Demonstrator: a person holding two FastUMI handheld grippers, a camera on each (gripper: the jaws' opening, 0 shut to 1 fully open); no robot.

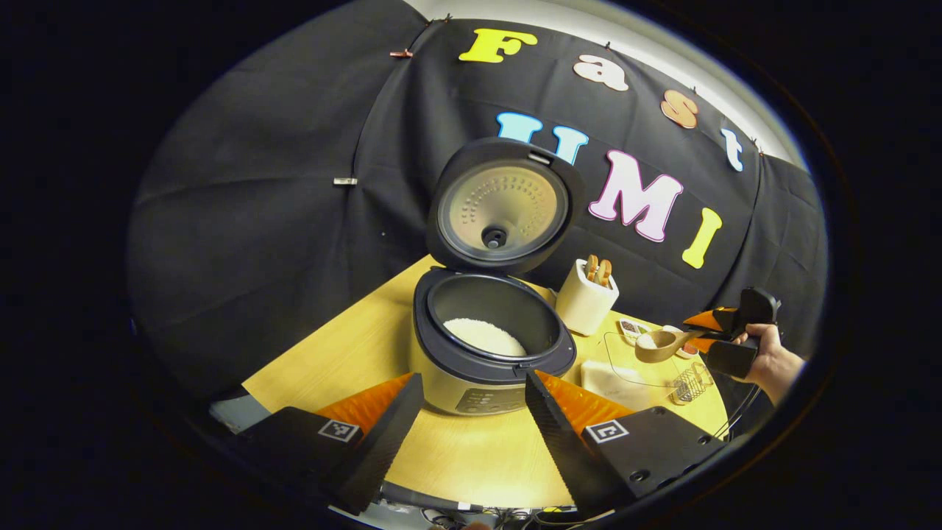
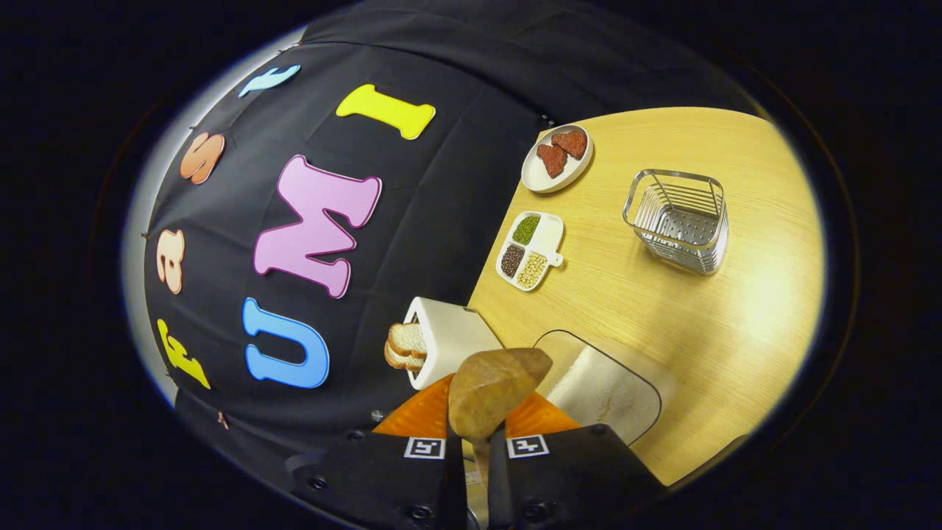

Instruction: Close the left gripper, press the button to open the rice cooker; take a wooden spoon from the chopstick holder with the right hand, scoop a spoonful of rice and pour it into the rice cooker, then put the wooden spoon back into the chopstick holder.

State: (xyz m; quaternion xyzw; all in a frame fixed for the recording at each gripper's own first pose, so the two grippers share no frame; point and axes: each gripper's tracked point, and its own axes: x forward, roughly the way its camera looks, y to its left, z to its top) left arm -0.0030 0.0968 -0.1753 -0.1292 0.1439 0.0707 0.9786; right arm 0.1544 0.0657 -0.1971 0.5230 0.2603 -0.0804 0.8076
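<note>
Meanwhile, the right gripper (image 2: 475,445) is clamping the wooden spoon (image 2: 494,390) above the glass rice tray (image 2: 647,383), while the left gripper (image 1: 475,401) is hanging spread apart before the lid-up rice cooker (image 1: 489,346).

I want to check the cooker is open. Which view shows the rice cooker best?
The left gripper view: the grey, round rice cooker stands centred, its lid raised and white rice in the pot. The right gripper view looks toward the yellow wooden table instead.

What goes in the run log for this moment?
lid: open | left gripper: open, idle | right gripper: shut on brown wooden spoon | grey rice cooker: holds rice
</note>
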